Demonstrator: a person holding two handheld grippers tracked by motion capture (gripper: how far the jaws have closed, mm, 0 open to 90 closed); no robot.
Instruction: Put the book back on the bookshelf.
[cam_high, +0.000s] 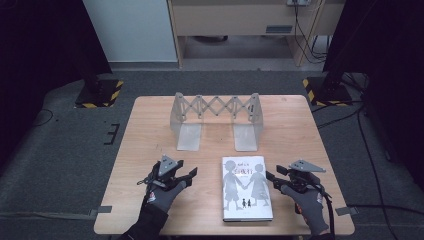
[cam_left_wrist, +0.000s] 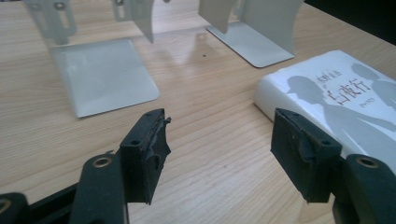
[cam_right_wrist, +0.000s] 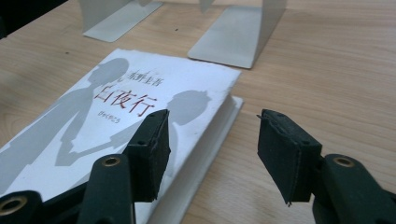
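A white book (cam_high: 246, 187) with grey silhouettes of two figures lies flat, cover up, at the front right of the wooden table (cam_high: 145, 135). In the high view my left gripper (cam_high: 188, 177) rests open left of the book, jaws pointing toward it with bare table between. My right gripper (cam_high: 272, 181) stands open at the book's right edge. In the left gripper view the open jaws (cam_left_wrist: 219, 140) hold nothing and the book (cam_left_wrist: 336, 98) lies ahead to the right. In the right gripper view the open gripper (cam_right_wrist: 212, 140) straddles the edge of the book (cam_right_wrist: 116, 102), not touching it.
A metal expanding bookend rack (cam_high: 216, 112) with two flat base plates stands at the table's back middle; its plates (cam_left_wrist: 102, 74) (cam_right_wrist: 233, 39) show ahead of both grippers. Striped stand bases (cam_high: 100, 92) (cam_high: 325, 90) sit on the floor behind the table. Cables (cam_high: 365, 150) run along the right.
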